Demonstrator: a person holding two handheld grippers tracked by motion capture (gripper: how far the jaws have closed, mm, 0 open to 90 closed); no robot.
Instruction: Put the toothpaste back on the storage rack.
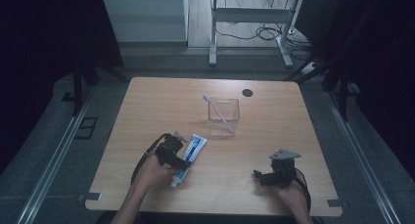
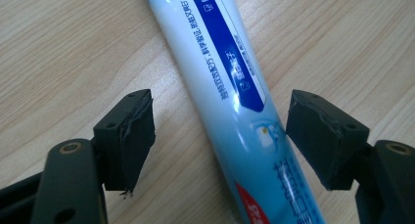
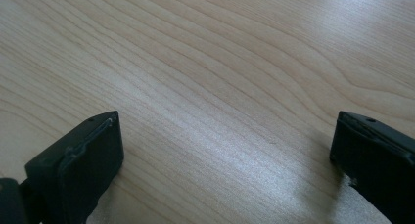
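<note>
Left gripper [image 2: 220,136] jaws apart astride toothpaste tube [image 2: 230,87] (ungripped); high view adds clear box [image 1: 224,117]; right gripper [image 3: 225,155] agape.

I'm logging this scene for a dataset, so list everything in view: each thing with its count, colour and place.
toothpaste tube: one, white and blue with a white cap, lying on the table's near left part, between the left gripper's jaws
clear box: one, transparent, standing at the table's middle
toothbrush: one, pink handle with a pale head, leaning inside the clear box
round hole cover: one, dark, at the table's far edge
table: one, light wood
desk frame: one, white, on the floor beyond the table, with cables
left gripper: one, black, jaws open on either side of the toothpaste tube, one pad close to it
right gripper: one, black, jaws open over bare wood, near right
hands: two, at the near edge
</note>
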